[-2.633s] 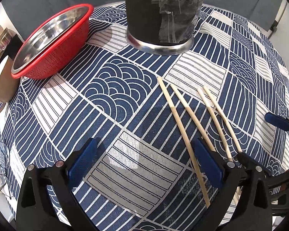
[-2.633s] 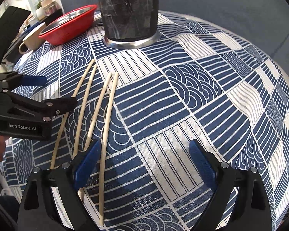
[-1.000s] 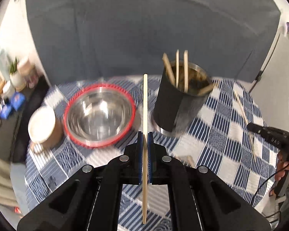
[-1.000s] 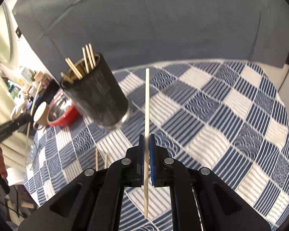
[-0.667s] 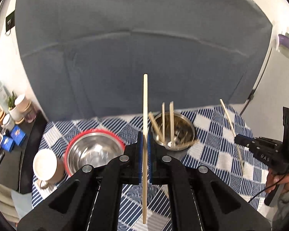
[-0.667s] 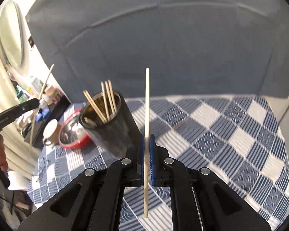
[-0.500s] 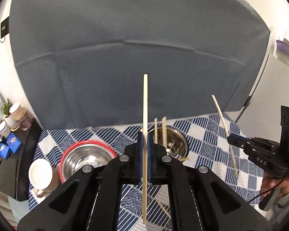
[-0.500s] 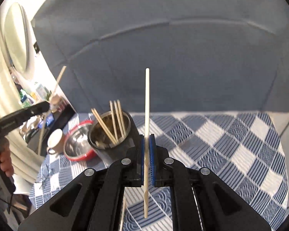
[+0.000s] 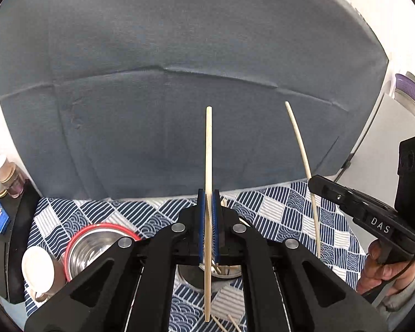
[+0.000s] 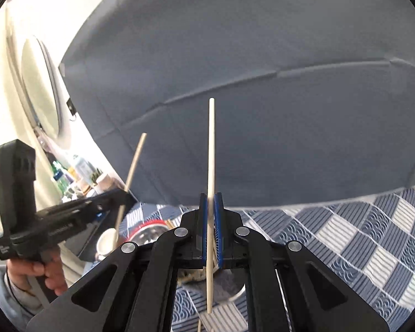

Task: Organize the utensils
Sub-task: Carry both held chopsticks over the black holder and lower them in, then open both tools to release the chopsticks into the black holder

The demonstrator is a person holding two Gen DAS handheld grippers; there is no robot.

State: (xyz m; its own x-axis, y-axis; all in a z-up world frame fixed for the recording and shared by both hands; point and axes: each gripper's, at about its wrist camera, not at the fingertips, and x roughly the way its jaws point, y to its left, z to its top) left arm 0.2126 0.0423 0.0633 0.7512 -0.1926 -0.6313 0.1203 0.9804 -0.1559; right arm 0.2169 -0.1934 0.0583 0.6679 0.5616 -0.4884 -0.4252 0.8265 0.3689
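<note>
1. Chopsticks are the items being organized. The left chopstick (image 9: pixel 208 166) stands upright, pinched between the blue pads of the left gripper (image 9: pixel 208 228). The right chopstick (image 10: pixel 210 171) stands the same way in the right gripper (image 10: pixel 210 231).
2. Tongs: both are clenched, each grasping its single chopstick near the lower third, with no visible gap beside the stick.
3. Position: both held sticks are raised well above the tablecloth (image 9: pixel 279 207). Directly below the left gripper sits the holder cup (image 9: pixel 221 272), largely hidden by the jaws; stick ends show inside it. From the right wrist view the cup (image 10: pixel 229 279) also lies below the jaws.
4. Done, as judged: some chopsticks already stand in the cup, and two more are lifted.
5. Left to do: neither held stick has entered the cup. At least two loose sticks (image 9: pixel 221 325) lie on the cloth at the bottom edge of the left view.
6. Surroundings: a red colander with a steel bowl (image 9: pixel 96 246) and a mug (image 9: pixel 38 272) stand to the left of the cup, untouched.
7. Risk, as judged: two long sticks converging on one cup could collide.
</note>
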